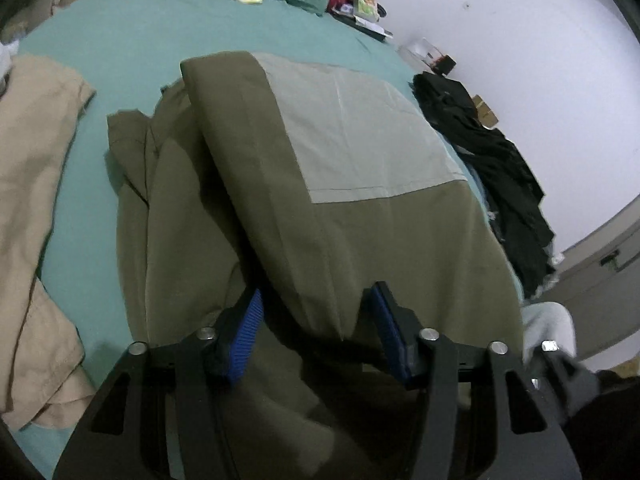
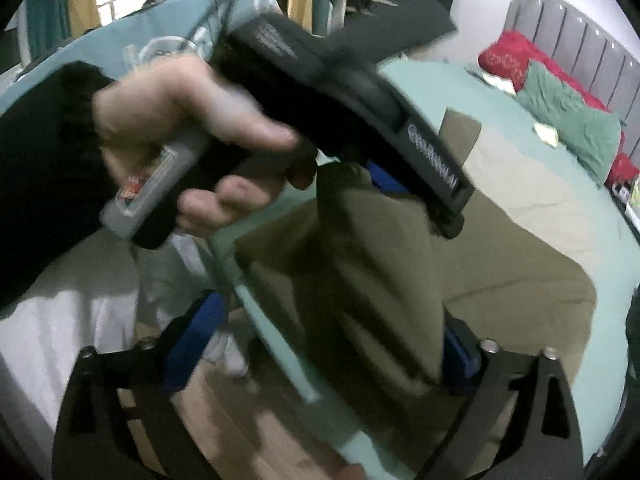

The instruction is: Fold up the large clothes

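Left gripper [image 1: 316,332] fingers apart around olive garment [image 1: 320,208] edge, unclamped; right gripper [image 2: 320,344] fingers wide apart. Should pinch both layers near bed [image 1: 120,40] edge first.

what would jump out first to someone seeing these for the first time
The olive garment with its pale lining panel, heaped mid-bed on the teal sheet, a fold of it between the left gripper's blue pads. In the right wrist view, a hand gripping the other black gripper looms over that cloth.
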